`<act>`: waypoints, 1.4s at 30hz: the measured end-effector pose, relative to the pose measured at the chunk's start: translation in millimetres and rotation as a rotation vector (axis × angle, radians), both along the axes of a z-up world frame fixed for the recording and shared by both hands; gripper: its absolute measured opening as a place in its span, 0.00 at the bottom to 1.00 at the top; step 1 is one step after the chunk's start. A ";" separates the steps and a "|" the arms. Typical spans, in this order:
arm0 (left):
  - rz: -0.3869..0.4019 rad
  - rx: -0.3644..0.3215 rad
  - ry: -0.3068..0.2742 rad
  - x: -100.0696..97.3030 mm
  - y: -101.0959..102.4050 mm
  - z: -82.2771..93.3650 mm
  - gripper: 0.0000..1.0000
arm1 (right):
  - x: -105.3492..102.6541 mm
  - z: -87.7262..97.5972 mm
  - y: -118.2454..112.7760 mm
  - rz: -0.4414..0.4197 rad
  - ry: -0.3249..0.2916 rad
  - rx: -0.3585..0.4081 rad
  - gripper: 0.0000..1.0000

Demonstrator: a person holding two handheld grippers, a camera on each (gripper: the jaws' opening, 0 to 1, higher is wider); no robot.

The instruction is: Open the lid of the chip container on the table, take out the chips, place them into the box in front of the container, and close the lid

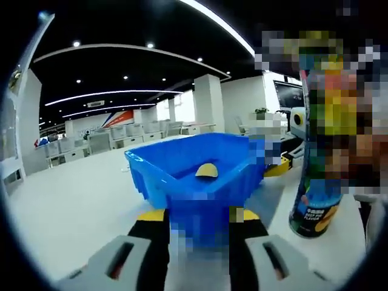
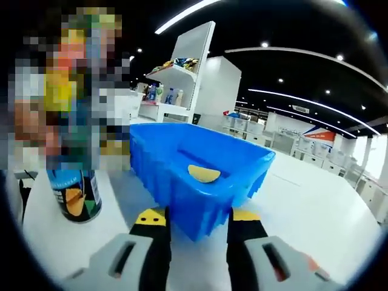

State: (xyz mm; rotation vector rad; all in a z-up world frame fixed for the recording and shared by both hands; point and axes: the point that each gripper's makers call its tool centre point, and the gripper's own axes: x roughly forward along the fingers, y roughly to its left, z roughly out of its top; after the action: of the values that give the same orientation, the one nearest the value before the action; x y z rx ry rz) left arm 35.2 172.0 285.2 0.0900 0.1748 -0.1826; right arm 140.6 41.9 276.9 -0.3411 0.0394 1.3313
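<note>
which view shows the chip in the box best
The right gripper view: it looks down into the blue box, so the yellow chip shows as a broad curved piece on the floor. In the left gripper view the chip is smaller, seen low over the near wall of the box.

Two matching handheld grippers, seen from behind

Left gripper (image 1: 199, 219) and right gripper (image 2: 198, 221) alike: black jaws tipped with yellow pads, rising from pale grey housings, each with a dark slotted opening.
</note>
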 end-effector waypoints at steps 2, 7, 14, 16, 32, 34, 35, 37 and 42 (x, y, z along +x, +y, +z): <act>0.002 0.002 -0.008 2.5 1.7 3.9 0.37 | 4.2 5.0 3.5 0.000 -0.008 0.000 0.33; 0.010 0.009 -0.024 17.2 14.7 13.7 0.37 | 17.8 11.6 13.1 -0.004 -0.023 0.003 0.33; 0.018 0.021 -0.016 33.5 30.1 19.7 0.37 | 37.0 16.7 28.6 0.001 -0.019 0.002 0.33; 0.018 0.019 -0.007 37.9 31.4 19.4 0.37 | 40.2 15.1 32.3 0.000 -0.020 -0.001 0.34; 0.024 0.016 0.022 71.2 49.9 10.1 0.37 | 73.4 -2.1 57.8 -0.012 -0.002 -0.051 0.35; 0.021 0.017 0.033 75.6 51.7 5.3 0.37 | 77.7 -6.4 59.0 -0.018 0.001 -0.063 0.35; 0.020 0.015 0.038 77.2 52.0 3.4 0.37 | 78.6 -7.4 59.2 -0.020 0.001 -0.066 0.35; 0.017 0.016 0.045 79.8 53.2 -0.3 0.37 | 79.5 -10.3 58.6 -0.026 -0.004 -0.075 0.35; 0.016 -0.001 0.056 85.2 56.5 -7.8 0.37 | 82.4 -14.2 59.3 -0.031 -0.001 -0.082 0.35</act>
State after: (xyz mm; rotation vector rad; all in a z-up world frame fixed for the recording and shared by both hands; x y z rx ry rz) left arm 120.4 228.6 277.4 0.0824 0.2311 -0.1692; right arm 223.0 101.1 262.6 -0.4094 0.0980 1.3012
